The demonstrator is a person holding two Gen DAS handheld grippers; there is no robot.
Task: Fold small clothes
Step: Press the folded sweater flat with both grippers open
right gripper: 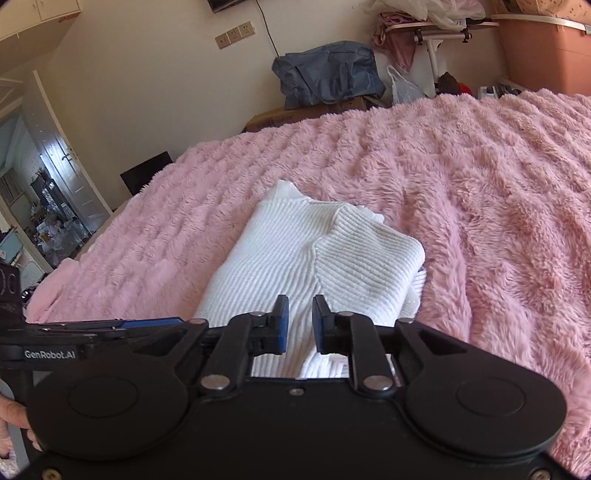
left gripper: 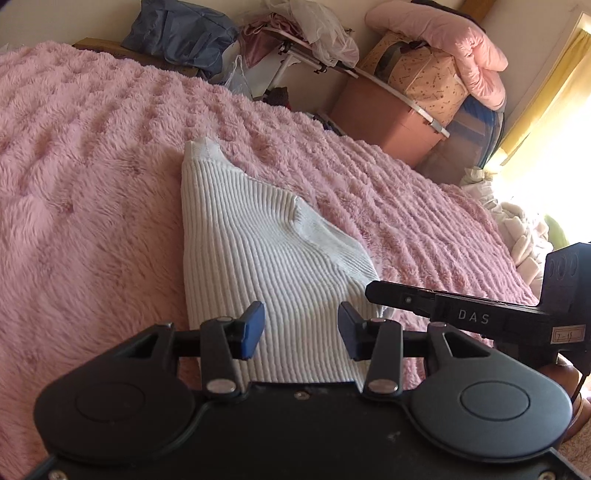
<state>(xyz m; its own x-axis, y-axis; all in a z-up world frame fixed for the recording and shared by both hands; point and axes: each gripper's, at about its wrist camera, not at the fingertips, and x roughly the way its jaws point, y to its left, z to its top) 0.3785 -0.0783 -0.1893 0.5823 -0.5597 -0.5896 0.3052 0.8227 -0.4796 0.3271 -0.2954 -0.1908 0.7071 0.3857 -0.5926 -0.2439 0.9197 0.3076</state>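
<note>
White ribbed sweater (left gripper: 266, 251) on pink blanket (left gripper: 92, 166), beyond left fingers (left gripper: 255, 325) wide, right fingers (right gripper: 282, 325) narrow, empty

Bed under fluffy pink blanket (right gripper: 461, 192). Cream walls, socket strip (right gripper: 235, 34) up high. Blue bag (right gripper: 327, 75) on a cardboard box by the wall. Yellow curtain (left gripper: 546, 92), strong daylight. Open white door (right gripper: 61, 155). Pink storage bin (left gripper: 384, 122).
</note>
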